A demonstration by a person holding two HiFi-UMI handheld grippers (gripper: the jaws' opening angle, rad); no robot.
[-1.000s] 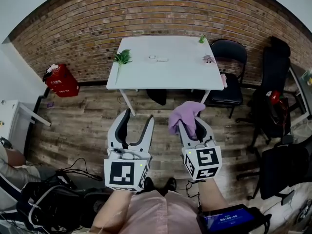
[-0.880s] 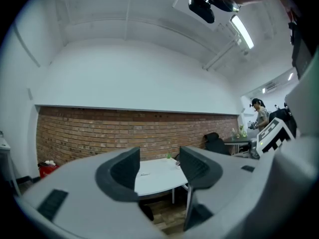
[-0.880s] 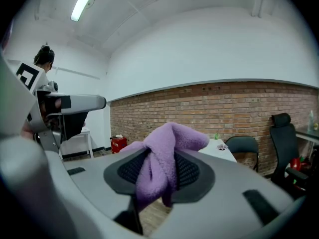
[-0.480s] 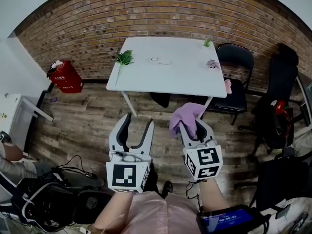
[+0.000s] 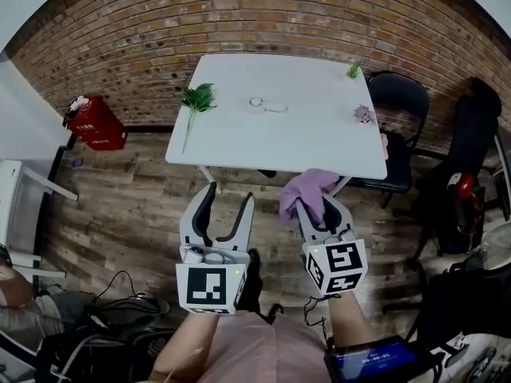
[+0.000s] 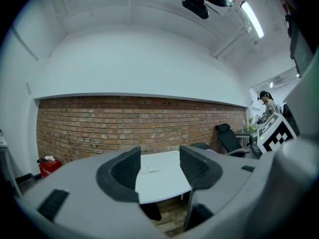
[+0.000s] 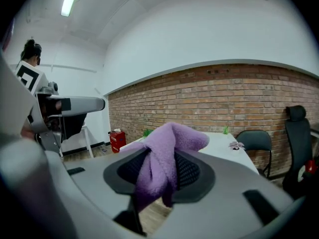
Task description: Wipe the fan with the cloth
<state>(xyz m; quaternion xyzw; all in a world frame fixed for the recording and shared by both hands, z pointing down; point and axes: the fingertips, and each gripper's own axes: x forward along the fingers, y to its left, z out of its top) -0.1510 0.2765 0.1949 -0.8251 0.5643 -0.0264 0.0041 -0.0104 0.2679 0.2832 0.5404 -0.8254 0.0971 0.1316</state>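
Brick wall [image 5: 263,14]; white table [image 5: 311,134]; plank floor [image 5: 128,214].

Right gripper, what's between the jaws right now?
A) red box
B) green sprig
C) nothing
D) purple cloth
D: in the right gripper view the right gripper has its jaws closed on the cloth, which bunches up above them. The left gripper is open and empty.

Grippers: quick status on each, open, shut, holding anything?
Left gripper: open, nothing between its jaws.
Right gripper: shut on the purple cloth.
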